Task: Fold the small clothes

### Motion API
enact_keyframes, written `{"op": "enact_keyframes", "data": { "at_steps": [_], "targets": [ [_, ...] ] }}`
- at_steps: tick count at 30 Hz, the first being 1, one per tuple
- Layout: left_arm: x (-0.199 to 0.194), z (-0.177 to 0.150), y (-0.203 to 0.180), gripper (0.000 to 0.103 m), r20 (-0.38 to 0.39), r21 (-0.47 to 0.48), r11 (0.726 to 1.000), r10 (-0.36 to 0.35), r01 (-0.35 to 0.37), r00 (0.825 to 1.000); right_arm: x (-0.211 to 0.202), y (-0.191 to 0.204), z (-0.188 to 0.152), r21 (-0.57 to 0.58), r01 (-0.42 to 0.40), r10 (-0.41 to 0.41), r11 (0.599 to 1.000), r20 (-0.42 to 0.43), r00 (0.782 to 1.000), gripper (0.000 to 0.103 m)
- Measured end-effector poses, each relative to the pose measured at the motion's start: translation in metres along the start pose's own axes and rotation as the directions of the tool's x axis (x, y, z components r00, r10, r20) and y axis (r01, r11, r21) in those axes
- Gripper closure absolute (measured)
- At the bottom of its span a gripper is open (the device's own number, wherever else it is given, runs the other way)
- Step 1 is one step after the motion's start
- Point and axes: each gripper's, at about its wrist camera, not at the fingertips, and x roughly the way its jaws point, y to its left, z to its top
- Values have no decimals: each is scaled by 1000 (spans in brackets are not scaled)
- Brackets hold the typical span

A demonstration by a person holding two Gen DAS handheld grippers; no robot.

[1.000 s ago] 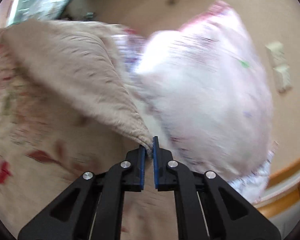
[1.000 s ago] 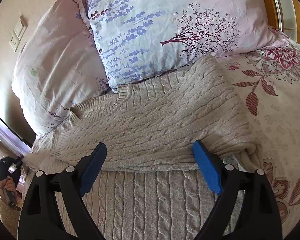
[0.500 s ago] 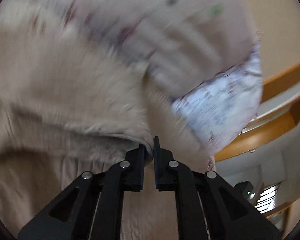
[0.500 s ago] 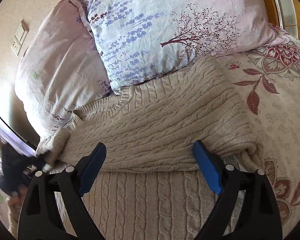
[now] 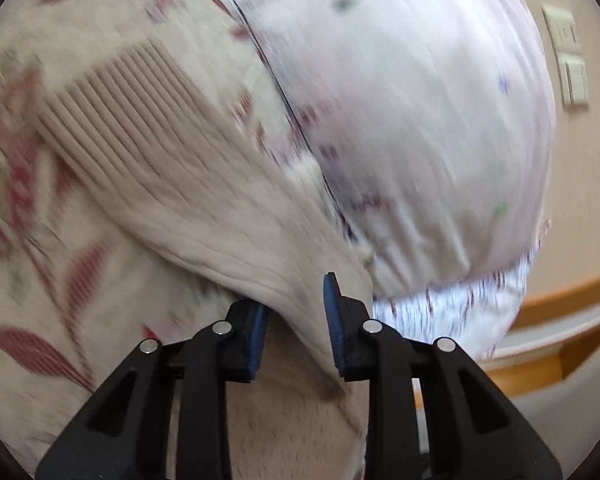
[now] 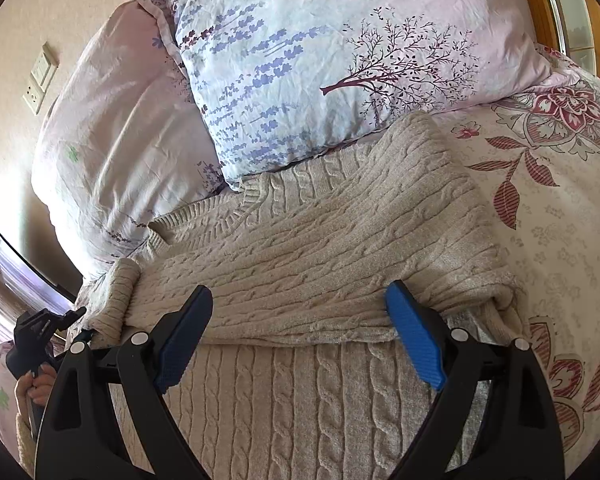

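While spread wide, right gripper hovering just over beige cable-knit sweater — laid on floral bedspread, one sleeve folded across body, collar against lavender-print pillow. Left gripper parted too, fingers either side of ribbed sleeve cuff, not clamped — blurred. Pale pillow beside it.

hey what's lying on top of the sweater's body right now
A folded-over sleeve lies across the beige cable-knit sweater, cuff toward the left gripper. Whatever lies beneath that fold is covered.
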Motion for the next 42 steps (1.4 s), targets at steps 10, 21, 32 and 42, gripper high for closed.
{"op": "enact_keyframes", "data": {
  "at_steps": [10, 21, 32, 42],
  "targets": [
    [-1, 4, -36, 95, 83, 130, 991, -1, -10, 997, -1, -1, -1, 17, -15, 15, 1000, 8, 1000, 13],
    [107, -177, -194, 66, -290, 832, 520, 113, 192, 951, -5, -10, 0, 66, -67, 65, 996, 34, 997, 13],
    [58, -167, -182, 26, -143, 930, 359, 165, 76, 976, -5, -9, 3, 95, -72, 73, 993, -4, 997, 26],
    [26, -91, -111, 27, 93, 884, 388, 403, -262, 910, 11, 149, 8, -566, 66, -108, 822, -40, 993, 29]
  ]
}}
